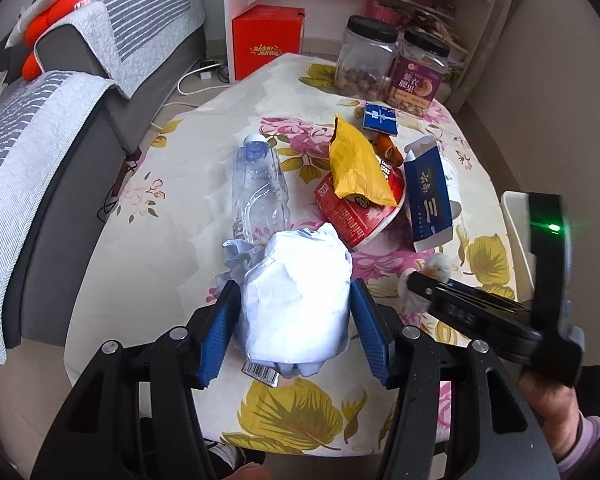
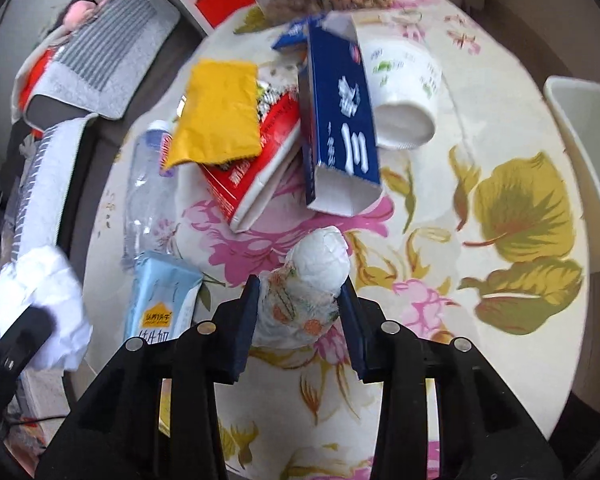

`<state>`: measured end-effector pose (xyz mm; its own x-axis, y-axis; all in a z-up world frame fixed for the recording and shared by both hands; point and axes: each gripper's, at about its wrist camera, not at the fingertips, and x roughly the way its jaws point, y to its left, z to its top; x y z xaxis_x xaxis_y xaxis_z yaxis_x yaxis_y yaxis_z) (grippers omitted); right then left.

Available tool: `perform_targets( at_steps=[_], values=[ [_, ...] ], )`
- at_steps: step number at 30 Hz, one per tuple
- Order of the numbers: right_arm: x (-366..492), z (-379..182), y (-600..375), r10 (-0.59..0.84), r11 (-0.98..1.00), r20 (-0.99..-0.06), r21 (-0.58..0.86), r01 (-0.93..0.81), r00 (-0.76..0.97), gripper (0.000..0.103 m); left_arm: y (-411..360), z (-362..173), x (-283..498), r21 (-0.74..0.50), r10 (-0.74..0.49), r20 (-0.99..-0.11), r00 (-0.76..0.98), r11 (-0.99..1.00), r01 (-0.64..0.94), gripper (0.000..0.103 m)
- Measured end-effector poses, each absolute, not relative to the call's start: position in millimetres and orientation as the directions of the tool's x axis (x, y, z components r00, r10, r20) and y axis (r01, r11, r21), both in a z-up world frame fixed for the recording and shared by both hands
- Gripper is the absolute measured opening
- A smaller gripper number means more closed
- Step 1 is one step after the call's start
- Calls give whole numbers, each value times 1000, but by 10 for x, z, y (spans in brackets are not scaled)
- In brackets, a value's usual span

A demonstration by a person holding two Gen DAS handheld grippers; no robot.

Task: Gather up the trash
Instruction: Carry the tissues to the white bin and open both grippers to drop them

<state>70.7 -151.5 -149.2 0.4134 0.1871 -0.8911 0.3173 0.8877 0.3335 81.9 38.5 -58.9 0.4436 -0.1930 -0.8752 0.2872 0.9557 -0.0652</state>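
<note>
My left gripper (image 1: 294,294) is shut on a big crumpled white paper wad (image 1: 296,296), held above the flowered table; the wad also shows in the right wrist view (image 2: 40,304). My right gripper (image 2: 300,292) is shut on a crumpled printed tissue wad (image 2: 312,280), also seen at the right in the left wrist view (image 1: 432,270). On the table lie a crushed clear bottle (image 1: 258,184), a yellow bag (image 1: 354,164) on a red noodle cup (image 1: 352,216), a blue carton (image 1: 428,196) and a white paper cup (image 2: 404,92).
Two nut jars (image 1: 388,64) stand at the table's far end, with a small blue box (image 1: 380,118) before them. A light blue tissue pack (image 2: 160,300) lies near the left. A white bin (image 2: 588,152) stands at the table's right. A grey sofa (image 1: 40,168) is left.
</note>
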Motion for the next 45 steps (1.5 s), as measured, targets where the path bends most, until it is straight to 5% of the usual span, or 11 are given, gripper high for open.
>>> perform_targets(
  at_steps=[17, 33, 36, 38, 45],
  values=[
    [335, -770, -2473, -120, 855, -759, 249, 456, 640, 37, -250, -379, 757, -65, -279, -768, 576, 929, 363, 56],
    [-95, -576, -3473, -531, 684, -669, 24, 729, 520, 40, -1183, -495, 669, -151, -419, -746, 518, 863, 482, 56],
    [-145, -452, -3605, -578, 662, -643, -10, 749, 503, 48, -1433, -502, 637, -162, -442, -746, 497, 846, 508, 56],
    [-155, -365, -3696, -578, 658, -645, -7, 753, 500, 73, -1624, -487, 603, -157, -455, -746, 487, 831, 534, 56],
    [-268, -60, -4223, -623, 586, -615, 43, 809, 484, 90, -2350, -379, 446, -138, -498, -735, 460, 774, 618, 56]
  ],
)
